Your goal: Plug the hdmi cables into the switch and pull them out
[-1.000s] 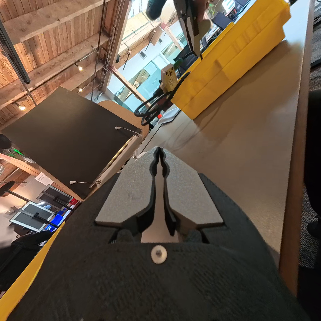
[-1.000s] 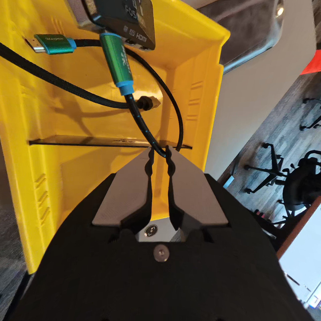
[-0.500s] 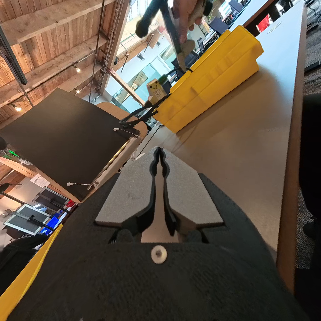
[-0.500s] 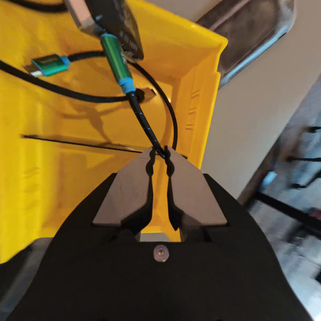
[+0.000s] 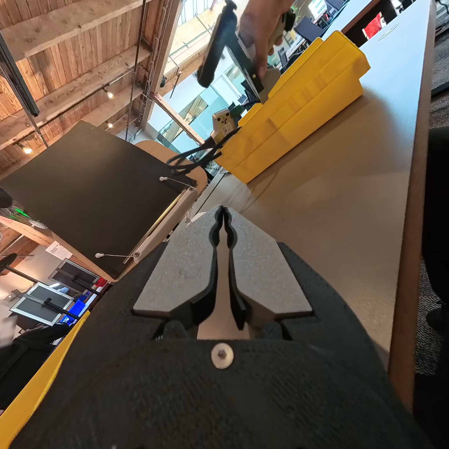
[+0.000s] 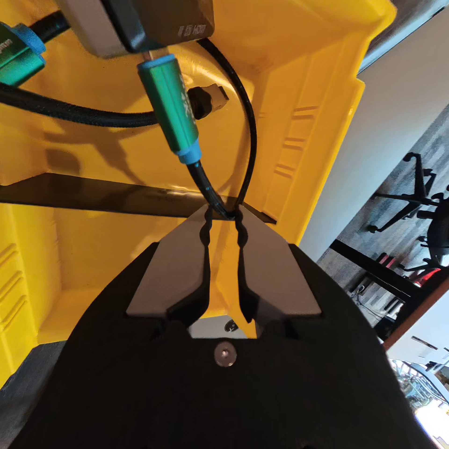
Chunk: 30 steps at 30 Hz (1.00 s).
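Pinching the braided cable (image 6: 203, 189) at its tips, the right gripper (image 6: 222, 213) hangs over the yellow bin (image 6: 303, 102); its green plug (image 6: 170, 109) meets the switch (image 6: 170, 19). Left gripper (image 5: 223, 210) jaws nearly closed, empty, over the worktop (image 5: 340, 218).

Bright yellow bin (image 6: 303, 73), green plug (image 6: 172, 109) with light-blue collars, black braided cable (image 6: 201, 184) flecked blue, dark switch (image 6: 170, 21) on silver.

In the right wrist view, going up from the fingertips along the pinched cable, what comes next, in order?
right gripper → braided cable → green plug → switch, at the top edge over the yellow bin.
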### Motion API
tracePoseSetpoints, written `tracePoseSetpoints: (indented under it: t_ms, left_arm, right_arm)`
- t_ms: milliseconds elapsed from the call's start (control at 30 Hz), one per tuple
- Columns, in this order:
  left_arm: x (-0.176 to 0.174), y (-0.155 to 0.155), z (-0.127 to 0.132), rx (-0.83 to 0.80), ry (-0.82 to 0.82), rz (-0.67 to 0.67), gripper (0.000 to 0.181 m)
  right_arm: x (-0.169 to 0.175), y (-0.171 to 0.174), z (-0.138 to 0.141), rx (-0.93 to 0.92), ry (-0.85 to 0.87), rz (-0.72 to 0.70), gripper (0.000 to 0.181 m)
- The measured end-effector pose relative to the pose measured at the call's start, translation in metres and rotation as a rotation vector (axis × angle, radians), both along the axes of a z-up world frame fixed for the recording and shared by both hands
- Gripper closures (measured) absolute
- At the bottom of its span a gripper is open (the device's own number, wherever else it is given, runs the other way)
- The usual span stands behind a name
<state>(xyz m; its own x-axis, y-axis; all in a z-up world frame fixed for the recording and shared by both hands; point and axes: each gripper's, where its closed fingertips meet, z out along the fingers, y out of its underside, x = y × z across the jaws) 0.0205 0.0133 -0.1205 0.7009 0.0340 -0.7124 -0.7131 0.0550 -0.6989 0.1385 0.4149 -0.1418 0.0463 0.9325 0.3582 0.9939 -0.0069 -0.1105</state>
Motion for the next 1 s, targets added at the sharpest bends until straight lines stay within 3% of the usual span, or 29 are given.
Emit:
tracePoseSetpoints:
  t_ms: [67, 200, 267, 400, 500, 600, 700, 767, 1000]
  left_arm:
    - [0.001, 0.000, 0.000, -0.001, 0.002, -0.004, 0.181]
    - [0.002, 0.000, -0.001, -0.002, 0.008, -0.008, 0.181]
    - [0.002, 0.000, -0.001, -0.001, 0.012, -0.008, 0.181]
    - [0.002, 0.000, -0.001, -0.003, 0.009, -0.004, 0.181]
    - [0.001, 0.000, -0.001, -0.003, 0.010, -0.001, 0.181]
    - [0.001, 0.001, -0.001, -0.004, 0.017, 0.006, 0.181]
    - [-0.001, 0.000, -0.001, -0.004, 0.017, 0.010, 0.181]
    - [-0.001, 0.000, -0.001, -0.003, 0.012, 0.006, 0.181]
    - [0.002, -0.001, -0.001, -0.003, 0.010, -0.012, 0.181]
  right_arm:
    - [0.004, -0.002, 0.010, 0.014, 0.015, 0.015, 0.163]
    - [0.010, -0.007, 0.025, 0.000, 0.049, 0.013, 0.137]
    - [0.003, -0.014, 0.037, -0.001, 0.102, 0.027, 0.136]
    - [-0.042, -0.042, 0.069, 0.007, 0.292, 0.132, 0.122]
    - [-0.078, -0.059, 0.079, 0.076, 0.320, 0.189, 0.123]
    - [-0.106, -0.050, 0.078, 0.246, 0.258, 0.186, 0.134]
    - [-0.106, -0.029, 0.059, 0.345, 0.079, 0.156, 0.141]
    - [-0.099, -0.031, 0.041, 0.286, -0.005, 0.168, 0.162]
    - [-0.077, -0.048, 0.024, -0.004, -0.008, 0.072, 0.163]
